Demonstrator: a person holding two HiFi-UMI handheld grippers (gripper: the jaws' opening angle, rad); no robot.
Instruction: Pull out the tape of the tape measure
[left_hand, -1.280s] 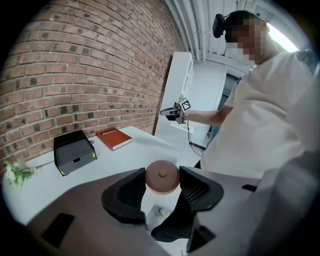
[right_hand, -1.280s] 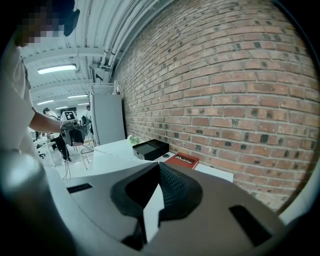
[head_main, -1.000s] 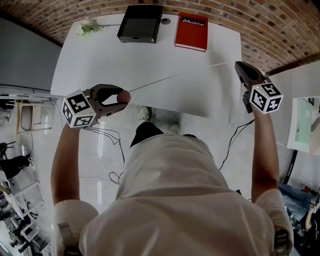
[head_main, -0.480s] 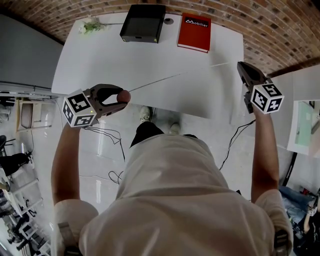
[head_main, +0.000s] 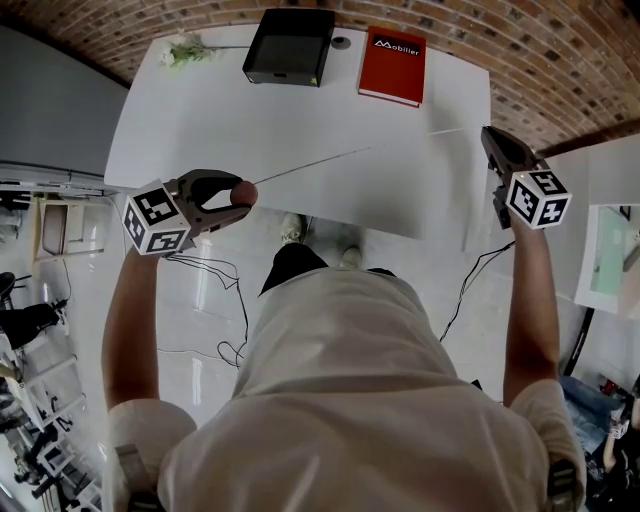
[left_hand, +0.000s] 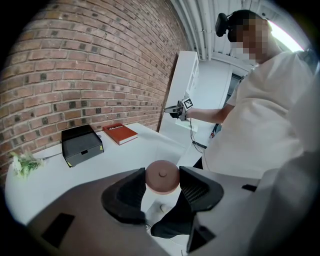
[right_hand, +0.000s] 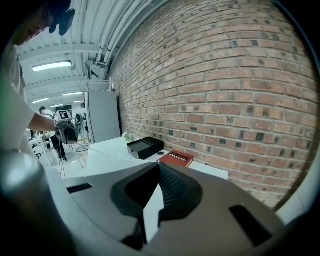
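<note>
Left gripper clamps the tape measure; my right gripper pinches the taut tape — any slip could whip it back.

Red book at table's far edge, near right corner, bore white cover title "Mobilier". Nothing else was legible.

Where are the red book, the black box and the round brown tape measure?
red book (head_main: 392, 68), head view, middle of its cover.
black box (head_main: 290, 42), head view, middle of its top.
tape measure (left_hand: 161, 176), left gripper view, middle of its round face.
</note>
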